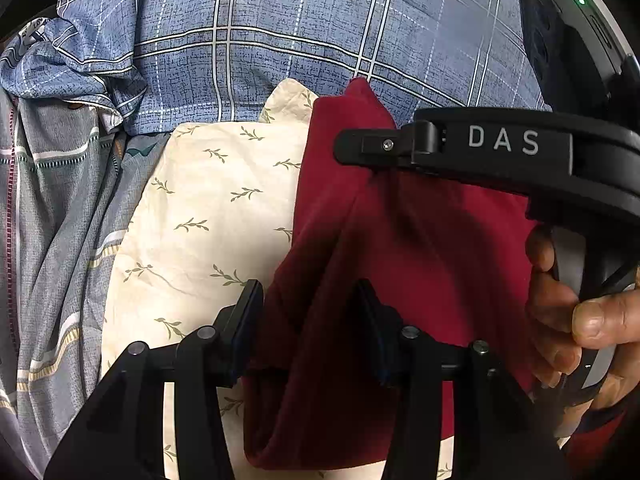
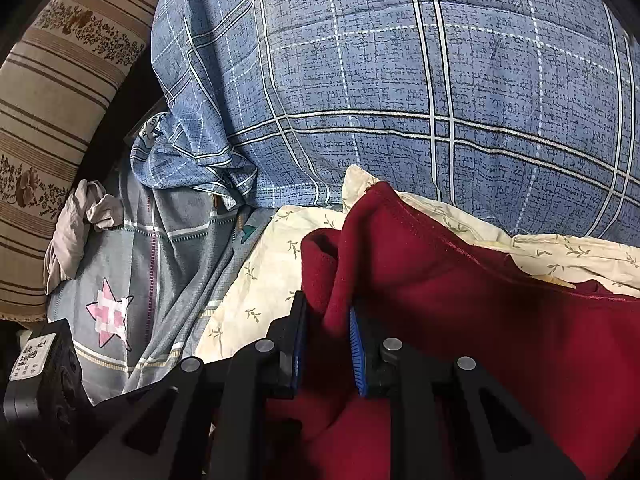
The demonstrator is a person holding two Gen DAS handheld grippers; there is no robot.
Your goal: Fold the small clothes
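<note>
Two grippers work one dark red garment [image 1: 420,248], which lies on a cream sprig-printed cloth [image 1: 208,208] spread over a bed, just in front of a blue checked quilt [image 1: 280,48].

The right gripper [image 2: 329,326] is clamped on a raised fold of the red fabric. The blue pads [image 2: 355,354] pinch a bunched ridge near the garment's stitched hem, and the cloth rises in a peak between the jaws. Judgement: this grip holds one edge up off the bed so that it can be carried across for a fold.

The left gripper [image 1: 308,316] has its jaws partly apart, straddling a loose ridge of the same red fabric. Whether the pads press on the cloth cannot be told from the left wrist view: the fabric fills the gap but looks slack. Judgement: it is closing in for a second hold, so that both ends of the edge travel together and the fold stays straight.

The person's hand [image 1: 580,320] grips the handle of the right-hand tool at the right of the left wrist view.

Containers: none is visible. The cream cloth serves as the working surface. A grey patterned sheet [image 2: 160,264] and a striped brown cushion [image 2: 52,120] lie to the left, well apart from the garment. A crumpled grey-beige piece of cloth [image 2: 76,232] rests on the sheet beside the cushion.
</note>
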